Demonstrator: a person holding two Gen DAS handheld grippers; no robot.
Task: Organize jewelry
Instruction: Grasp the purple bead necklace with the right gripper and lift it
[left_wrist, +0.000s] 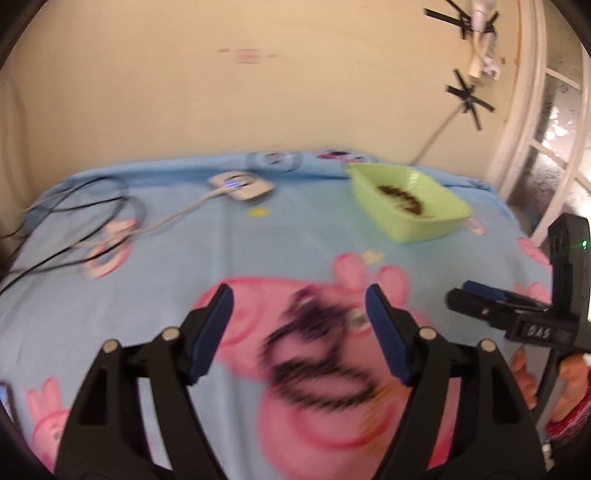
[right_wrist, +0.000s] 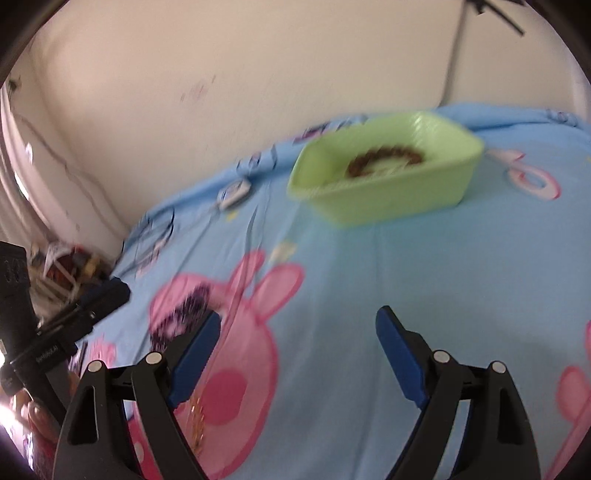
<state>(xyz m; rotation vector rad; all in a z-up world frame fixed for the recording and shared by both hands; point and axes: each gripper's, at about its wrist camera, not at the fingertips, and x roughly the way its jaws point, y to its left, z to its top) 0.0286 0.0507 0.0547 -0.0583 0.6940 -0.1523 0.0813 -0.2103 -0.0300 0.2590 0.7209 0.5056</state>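
Note:
A dark beaded necklace (left_wrist: 317, 358) lies blurred on the pink pig print of the blue bedsheet (left_wrist: 295, 236). My left gripper (left_wrist: 299, 295) stands open above it, its pads clear of the beads. The light green tray (left_wrist: 410, 206) at the back right holds a brown bead bracelet (left_wrist: 402, 197). My right gripper (right_wrist: 298, 315) is open with only sheet between its fingers. In the right wrist view the tray (right_wrist: 384, 199) is ahead, the dark necklace (right_wrist: 184, 314) lies left of my left finger, and a thin gold chain (right_wrist: 197, 421) lies under it. Each gripper shows at the edge of the other's view: the right gripper (left_wrist: 465, 295), the left gripper (right_wrist: 110, 291).
A white device with a blue light (left_wrist: 240, 186) and its cable lie at the back of the bed. Black cables (left_wrist: 92, 206) loop at the left. A cream wall rises behind, with a window frame (left_wrist: 535, 129) at the right. Clutter (right_wrist: 70, 266) sits beside the bed's left edge.

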